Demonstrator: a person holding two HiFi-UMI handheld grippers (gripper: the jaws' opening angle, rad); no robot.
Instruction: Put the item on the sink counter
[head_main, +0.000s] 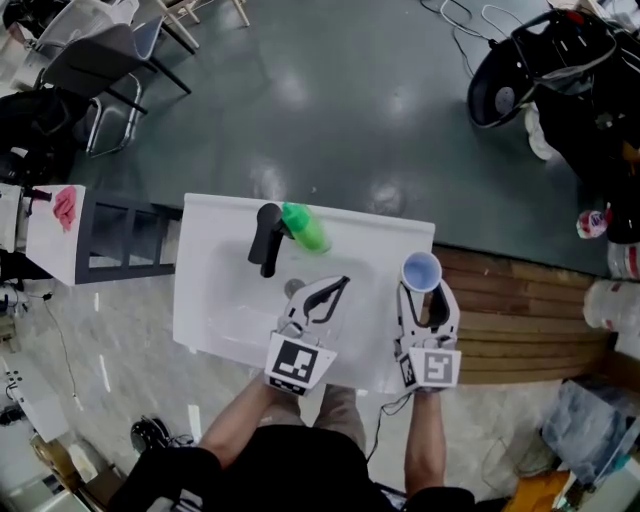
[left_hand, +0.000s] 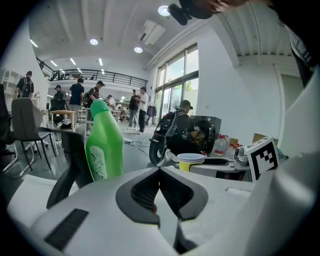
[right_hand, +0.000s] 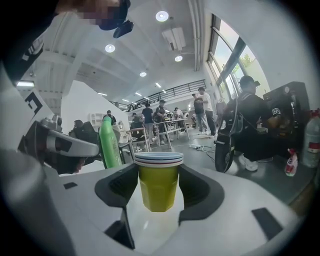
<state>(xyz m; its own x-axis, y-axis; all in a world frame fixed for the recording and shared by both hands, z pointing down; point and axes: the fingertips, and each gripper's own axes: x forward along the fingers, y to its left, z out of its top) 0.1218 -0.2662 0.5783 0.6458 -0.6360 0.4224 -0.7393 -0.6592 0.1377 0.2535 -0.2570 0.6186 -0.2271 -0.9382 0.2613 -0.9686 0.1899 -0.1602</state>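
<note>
A yellow cup with a blue and white rim stands upright between the jaws of my right gripper, over the right rear corner of the white sink counter. In the right gripper view both pads press the sides of the cup, so the right gripper is shut on it. My left gripper hovers over the basin with its tips together. Nothing sits between them in the left gripper view. A green bottle stands behind the black faucet.
A white shelf unit with a pink cloth stands left of the counter. Black chairs are at the far left and a black scooter at the far right. Wooden boards lie to the right. Several people stand in the distance.
</note>
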